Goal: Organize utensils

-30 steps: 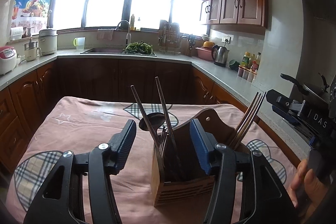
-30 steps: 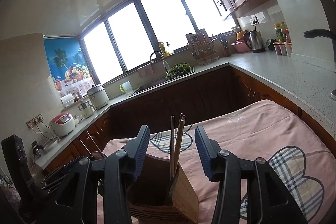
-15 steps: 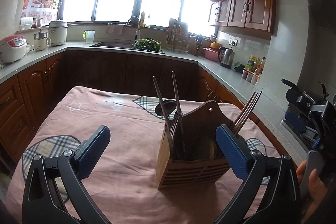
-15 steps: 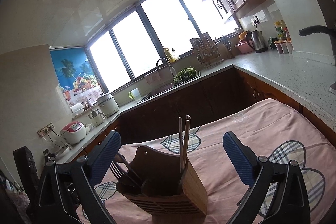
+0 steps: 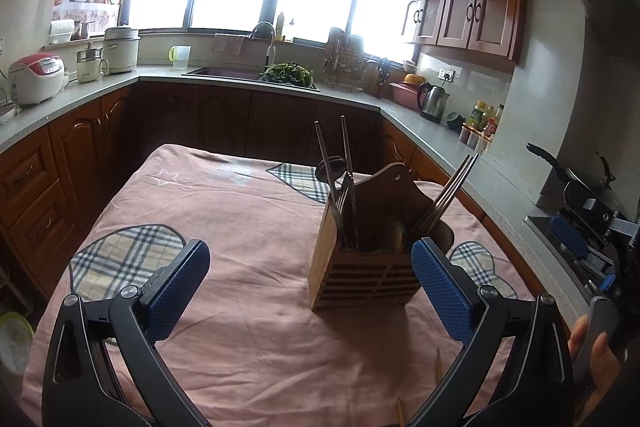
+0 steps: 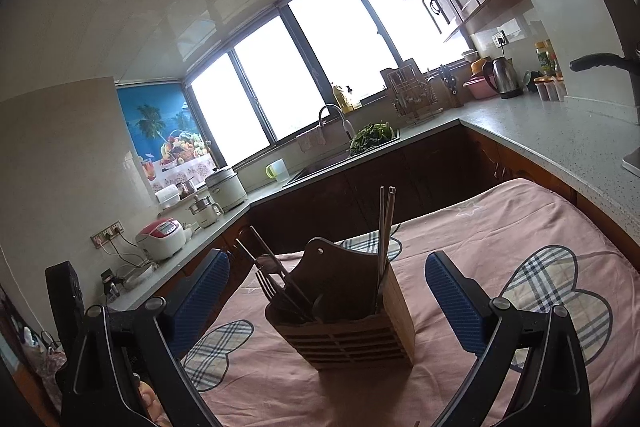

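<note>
A slatted wooden utensil holder (image 5: 360,279) stands upright on the pink cloth of the table (image 5: 224,211). It holds metal chopsticks (image 5: 332,163), a fork (image 5: 342,195), a spoon and a second chopstick pair (image 5: 452,187). My left gripper (image 5: 310,255) is open, its blue pads clear of the holder on the near side. From the other side the holder (image 6: 352,339) sits ahead of my right gripper (image 6: 328,261), also open, with nothing between its pads. The chopsticks (image 6: 386,223) and fork (image 6: 266,283) stick up from separate compartments.
Two thin wooden sticks (image 5: 438,363) lie on the cloth near the front edge. A person's hand (image 5: 592,343) holds the other gripper at far right. Counters with a rice cooker (image 5: 36,79), sink (image 5: 224,71) and kettle (image 5: 434,103) ring the table.
Both grippers went from half closed around the holder to wide open. Both drew back, so the holder now stands farther ahead and free.
</note>
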Demonstrator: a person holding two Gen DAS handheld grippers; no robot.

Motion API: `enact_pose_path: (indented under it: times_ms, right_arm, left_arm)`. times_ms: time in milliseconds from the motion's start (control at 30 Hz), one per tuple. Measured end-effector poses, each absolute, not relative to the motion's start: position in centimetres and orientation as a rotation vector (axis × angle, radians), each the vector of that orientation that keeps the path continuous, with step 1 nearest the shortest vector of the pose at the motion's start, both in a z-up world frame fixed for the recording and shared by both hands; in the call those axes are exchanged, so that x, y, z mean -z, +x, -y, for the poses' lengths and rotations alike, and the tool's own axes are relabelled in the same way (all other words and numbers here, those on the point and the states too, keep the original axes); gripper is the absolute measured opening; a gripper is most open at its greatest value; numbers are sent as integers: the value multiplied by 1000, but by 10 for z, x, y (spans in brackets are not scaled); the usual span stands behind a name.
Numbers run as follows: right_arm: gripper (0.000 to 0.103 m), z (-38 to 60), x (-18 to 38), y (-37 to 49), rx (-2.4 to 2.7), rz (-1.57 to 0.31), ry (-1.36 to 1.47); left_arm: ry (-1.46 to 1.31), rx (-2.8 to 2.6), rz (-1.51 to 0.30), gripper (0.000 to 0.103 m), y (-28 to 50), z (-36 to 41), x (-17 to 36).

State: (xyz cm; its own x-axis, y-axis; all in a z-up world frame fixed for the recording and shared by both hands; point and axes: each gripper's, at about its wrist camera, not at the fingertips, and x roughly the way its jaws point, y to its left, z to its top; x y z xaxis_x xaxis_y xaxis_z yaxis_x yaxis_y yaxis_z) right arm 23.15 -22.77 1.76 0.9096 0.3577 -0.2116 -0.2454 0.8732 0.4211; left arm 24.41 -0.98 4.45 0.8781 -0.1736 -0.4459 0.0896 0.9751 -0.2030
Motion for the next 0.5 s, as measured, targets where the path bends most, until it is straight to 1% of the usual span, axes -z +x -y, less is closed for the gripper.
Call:
enact_pose_path:
  times_ms: [267, 500]
  right_arm:
    - [100, 216, -22, 176, -358, -293, 348]
    - [100, 209, -11, 127, -358, -323, 315]
  left_arm:
    - [-213, 134, -528, 103, 186, -5, -37]
    - [-215, 101, -540, 103, 136, -18, -32]
